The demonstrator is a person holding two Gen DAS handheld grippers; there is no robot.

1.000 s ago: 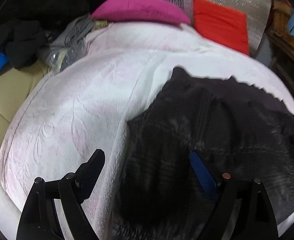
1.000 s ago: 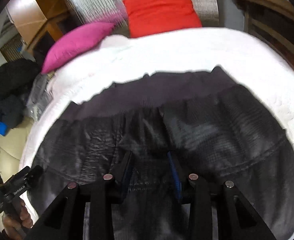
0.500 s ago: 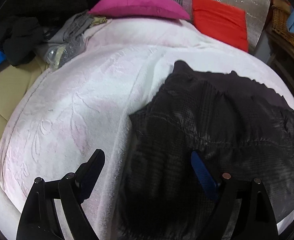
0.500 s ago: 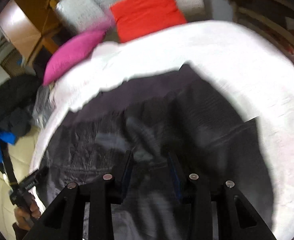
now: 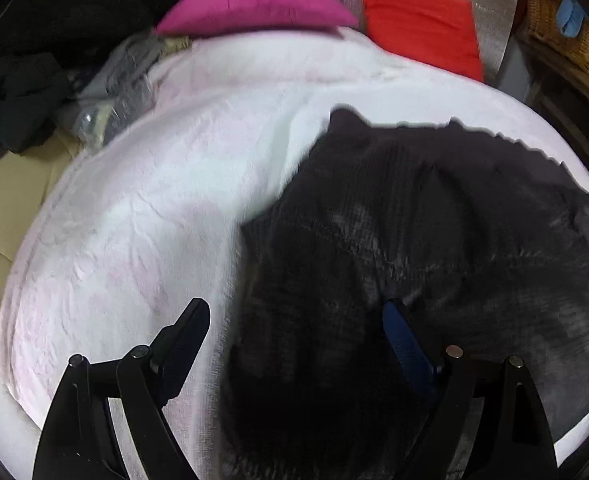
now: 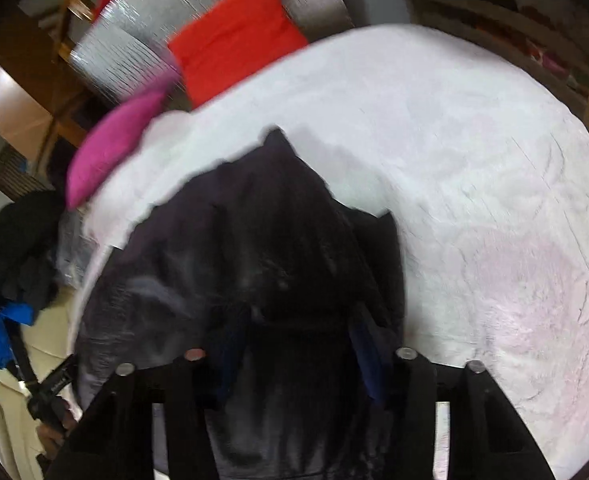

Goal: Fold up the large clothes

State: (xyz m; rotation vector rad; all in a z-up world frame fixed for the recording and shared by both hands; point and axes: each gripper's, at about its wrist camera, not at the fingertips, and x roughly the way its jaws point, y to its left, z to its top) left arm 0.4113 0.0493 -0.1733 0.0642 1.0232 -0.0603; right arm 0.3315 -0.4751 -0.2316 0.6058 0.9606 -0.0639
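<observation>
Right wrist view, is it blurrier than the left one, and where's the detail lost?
Right wrist view: yes, motion smear on the red cushion and the dark garment, whose folds merge into black. Left wrist view: milder blur, the pink cushion soft-edged, the white bedspread washed out. Both bend straight edges, fisheye-style.

Matt black mesh-weave garment (image 5: 434, 240), embossed terry bedspread (image 5: 154, 220)

Right view is smeared, so the garment (image 6: 254, 248) bunched between the right gripper (image 6: 294, 340) fingers shows no detail. Its near hem runs off the frame. Left of it, a hand (image 6: 56, 428) is cut off.
</observation>
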